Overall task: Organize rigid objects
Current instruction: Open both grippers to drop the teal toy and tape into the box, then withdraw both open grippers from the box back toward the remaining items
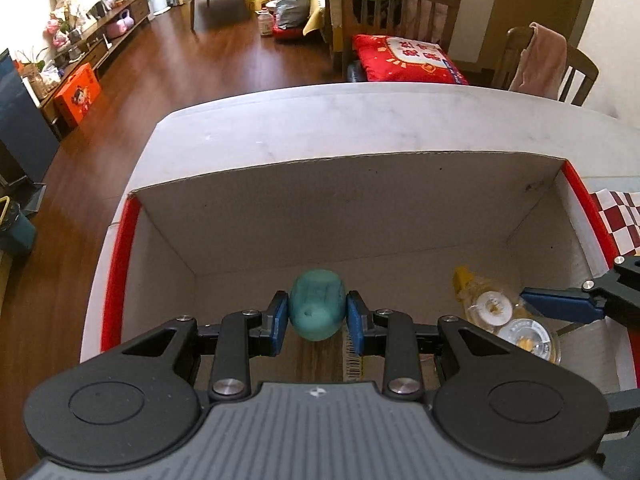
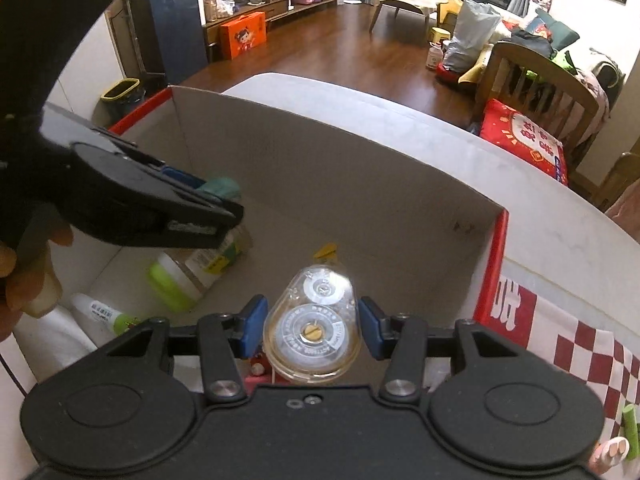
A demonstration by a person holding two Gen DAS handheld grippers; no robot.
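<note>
My left gripper (image 1: 316, 318) is shut on a teal rounded object (image 1: 316, 304) and holds it inside a cardboard box (image 1: 360, 216). My right gripper (image 2: 312, 322) stands around a clear correction-tape dispenser (image 2: 314, 320) in the same box; small gaps show between its blue pads (image 2: 254, 320) and the dispenser. The dispenser also shows in the left wrist view (image 1: 504, 320), with a right blue finger (image 1: 560, 304) beside it. The left gripper (image 2: 188, 196) with the teal object (image 2: 220, 186) shows at the left of the right wrist view.
A jar with a green lid (image 2: 192, 268) and a white tube (image 2: 100, 314) lie on the box floor. The box sits on a white table (image 1: 320, 120) with a red-checked cloth (image 2: 580, 352). Wooden chairs (image 1: 400, 12) stand beyond the table.
</note>
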